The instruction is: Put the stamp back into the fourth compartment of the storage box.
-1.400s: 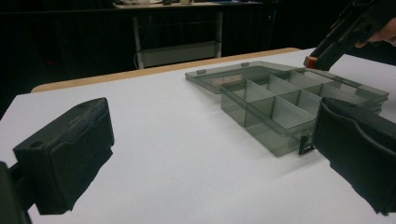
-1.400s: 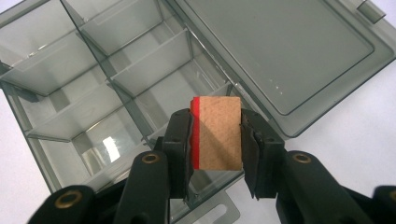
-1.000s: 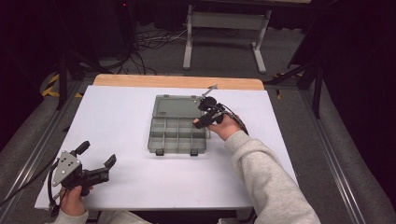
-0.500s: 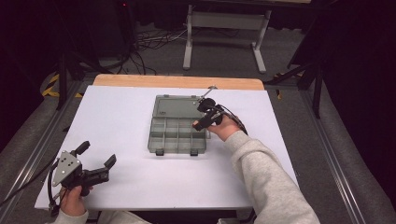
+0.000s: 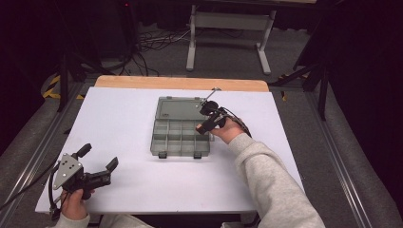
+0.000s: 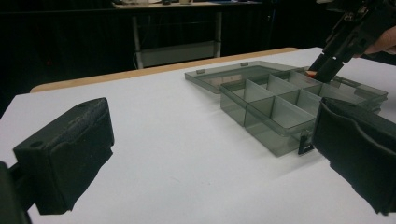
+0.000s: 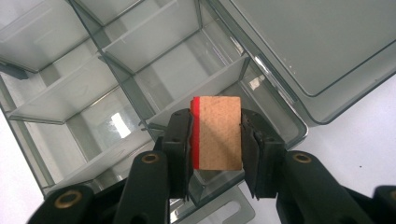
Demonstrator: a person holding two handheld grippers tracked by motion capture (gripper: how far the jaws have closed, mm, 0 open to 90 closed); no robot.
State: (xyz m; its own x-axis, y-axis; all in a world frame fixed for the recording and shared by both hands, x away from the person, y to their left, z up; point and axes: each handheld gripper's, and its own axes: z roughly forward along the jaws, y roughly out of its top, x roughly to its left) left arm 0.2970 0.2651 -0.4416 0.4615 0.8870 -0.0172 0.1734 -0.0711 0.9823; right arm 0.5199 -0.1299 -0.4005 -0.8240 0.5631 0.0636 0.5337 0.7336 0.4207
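Observation:
A smoky clear organizer box lies open mid-table, its lid flat behind the divided compartments. My right gripper hangs over the box's right edge, shut on a small tan block with a red side. In the right gripper view the block sits above a right-hand compartment beside the lid hinge. In the left gripper view its red edge peeks out under the right gripper. My left gripper rests at the near left corner of the table, jaws open and holding nothing; both its pads are seen wide apart.
The white table top has a wooden strip along its far edge. Past it are a metal stand and cables on the floor. A grey sleeve reaches in from the bottom right.

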